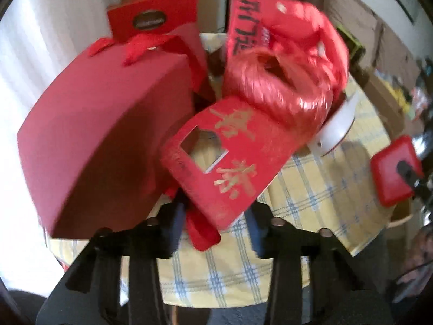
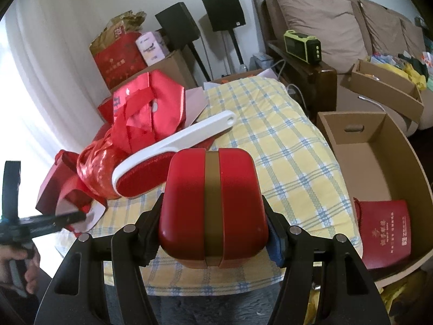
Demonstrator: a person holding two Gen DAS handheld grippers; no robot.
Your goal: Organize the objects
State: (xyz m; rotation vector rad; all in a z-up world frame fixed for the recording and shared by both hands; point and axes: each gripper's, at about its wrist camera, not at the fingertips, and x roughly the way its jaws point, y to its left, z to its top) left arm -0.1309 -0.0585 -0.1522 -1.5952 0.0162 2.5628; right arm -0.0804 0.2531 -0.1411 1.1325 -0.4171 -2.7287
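Yellow checked cloth (image 2: 270,146) covers the worktop, a cardboard box (image 2: 379,162) beside it. Right gripper (image 2: 213,233) jaws are clenched on a red-and-gold case (image 2: 211,211) above the cloth. Left gripper (image 1: 216,216) jaws pinch a red cut-out card (image 1: 224,157) (gold lettering), beside the dark red box (image 1: 102,140).

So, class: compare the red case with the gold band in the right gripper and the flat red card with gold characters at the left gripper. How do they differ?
The red case is thick, rounded and glossy; the red card is thin, flat and matte.
The case carries a plain gold band; the card carries gold characters and a cut-out window.
The right gripper clamps the case by its sides; the left gripper pinches the card's lower edge.
Both are red with gold.
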